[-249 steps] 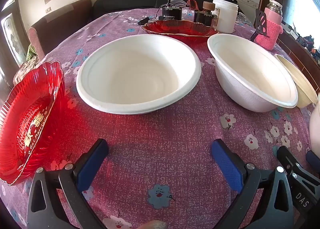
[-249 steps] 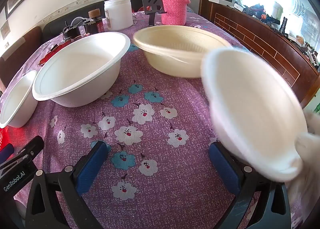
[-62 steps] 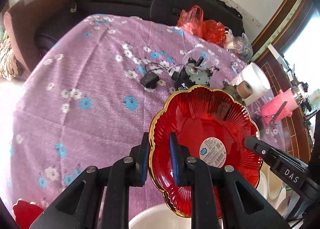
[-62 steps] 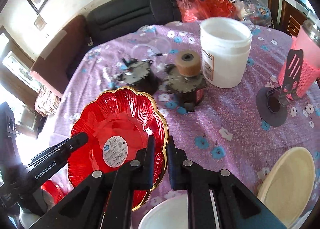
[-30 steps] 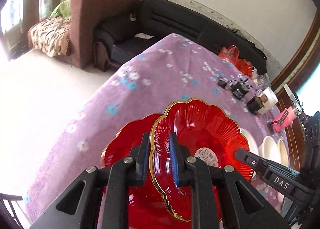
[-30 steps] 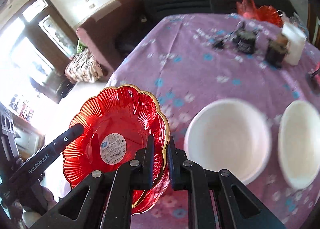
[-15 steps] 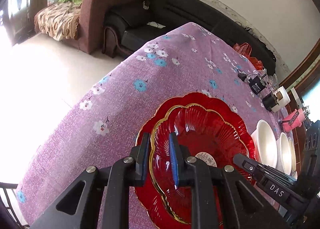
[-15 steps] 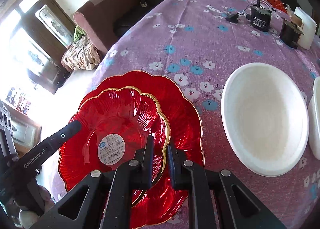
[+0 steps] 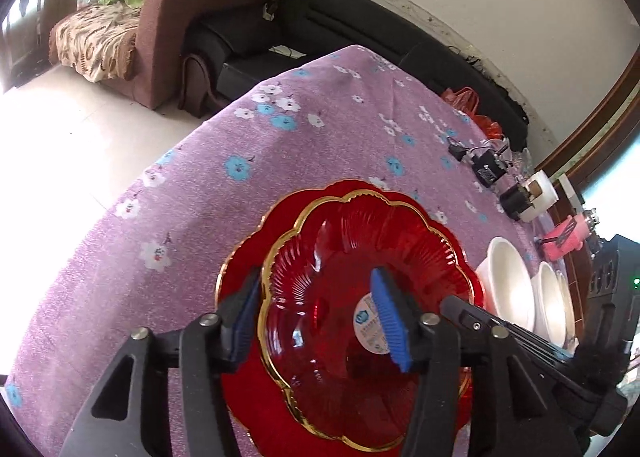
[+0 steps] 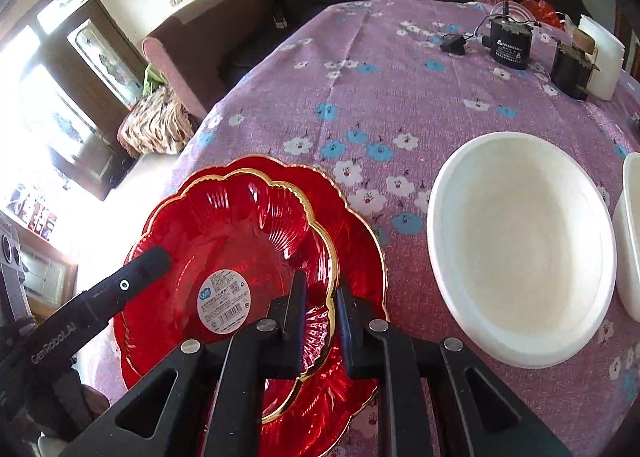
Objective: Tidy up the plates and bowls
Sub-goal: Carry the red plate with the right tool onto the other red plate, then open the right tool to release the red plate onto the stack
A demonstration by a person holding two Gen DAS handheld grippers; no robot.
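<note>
A smaller red gold-rimmed plate [image 9: 344,257] with a round sticker lies nested on a larger red plate [image 9: 240,253] on the purple flowered tablecloth. My left gripper [image 9: 316,317] is open, its jaws apart on either side of the small plate's near rim. My right gripper [image 10: 322,293] is still narrowly shut on the small plate's [image 10: 224,241] right rim, over the larger plate [image 10: 360,249]. Two white bowls [image 9: 508,285] stand to the right; the nearest white bowl [image 10: 520,241] shows in the right wrist view.
Black electrical parts [image 10: 510,41], a white jar [image 10: 602,57] and a pink knitted bottle [image 9: 568,237] stand at the far side. The table edge [image 9: 120,185] drops off to the left, with a brown armchair [image 9: 172,17] and black sofa [image 9: 360,33] beyond.
Both grippers carried the small red plate from the far side to the table's left and lowered it onto the larger red plate. The left jaws have just opened; the right ones remain closed.
</note>
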